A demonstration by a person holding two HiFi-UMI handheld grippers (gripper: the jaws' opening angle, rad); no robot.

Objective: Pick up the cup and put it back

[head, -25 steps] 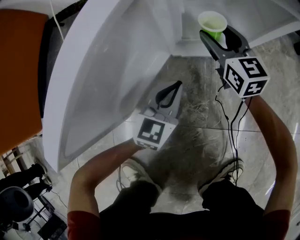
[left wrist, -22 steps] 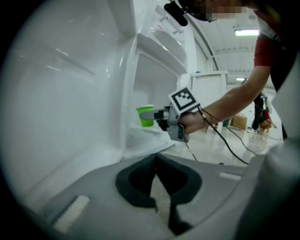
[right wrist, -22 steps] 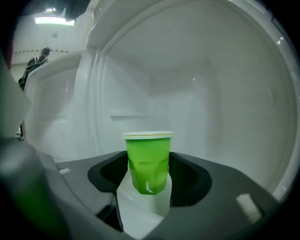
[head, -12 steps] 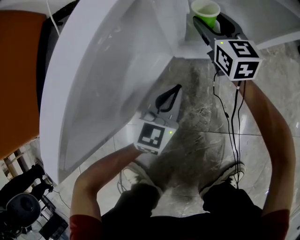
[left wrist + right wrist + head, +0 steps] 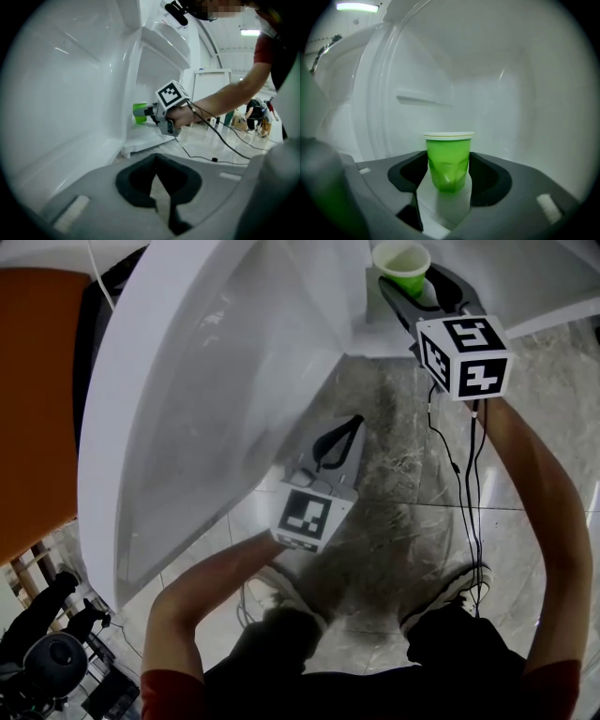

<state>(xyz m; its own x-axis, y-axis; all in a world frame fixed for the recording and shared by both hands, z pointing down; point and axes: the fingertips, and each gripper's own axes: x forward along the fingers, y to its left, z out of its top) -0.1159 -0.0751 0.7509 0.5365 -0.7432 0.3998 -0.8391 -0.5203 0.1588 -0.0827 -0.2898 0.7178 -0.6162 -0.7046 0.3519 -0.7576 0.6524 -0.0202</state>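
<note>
A white refrigerator door (image 5: 187, 409) stands open and fills the space to the left of both tools, its top cut off by the edge of the head view. The refrigerator's pale interior (image 5: 511, 93) lies ahead of the right hand-held gripper (image 5: 414, 292), and a marbled floor (image 5: 394, 521) lies below. The person's forearms run down to a torso that is mostly out of frame. The left hand-held gripper (image 5: 354, 421) is clenched on nothing, its tips meeting just beside the door's inner face, and its marker cube (image 5: 305, 514) faces up. The right hand-held gripper is closed on the green cup (image 5: 448, 161), which stands upright between its jaws with its wall dented inward where they press. From above only the cup's rim and pale inside show, the rest being hidden by the jaws. In the left gripper view the door's edge covers part of the cup. Whether the cup's base touches the white shelf (image 5: 440, 206) beneath it cannot be told. Compared with a second ago, the right hand-held gripper, its marker cube (image 5: 464, 354) and the cup sit higher and further left in the head view, deeper into the refrigerator. The left hand-held gripper has barely shifted.
</note>
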